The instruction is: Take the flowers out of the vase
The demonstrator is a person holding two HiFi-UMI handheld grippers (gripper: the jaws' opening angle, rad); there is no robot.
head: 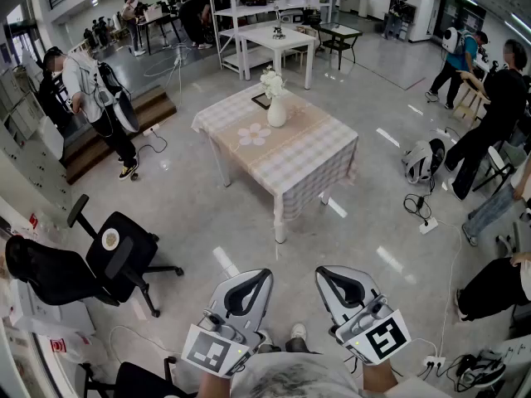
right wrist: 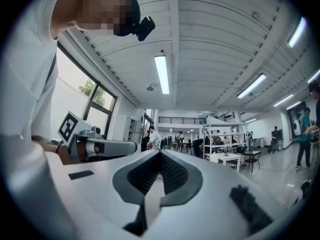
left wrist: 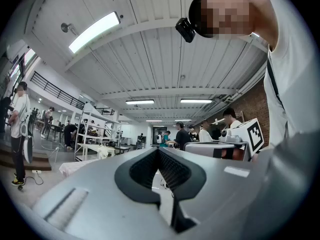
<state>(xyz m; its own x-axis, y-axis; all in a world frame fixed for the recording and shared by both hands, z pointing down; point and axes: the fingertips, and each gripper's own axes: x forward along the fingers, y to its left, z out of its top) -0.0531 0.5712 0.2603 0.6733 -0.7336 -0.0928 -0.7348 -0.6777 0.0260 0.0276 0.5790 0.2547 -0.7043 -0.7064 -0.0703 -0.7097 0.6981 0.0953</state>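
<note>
The left tool (head: 259, 277) and right tool (head: 327, 275) sit level, jaws pressed together on nothing, well apart from the white flowers (head: 270, 81), which stand in a vase (head: 277, 112) on the checked worktop (head: 319, 152) ahead.

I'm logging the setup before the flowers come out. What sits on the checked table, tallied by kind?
White vase: 1
Bunch of white flowers, standing in the vase: 1
Flower-shaped mat: 1
Dark flat item behind the vase, too small to identify: 1
Total: 4
</note>
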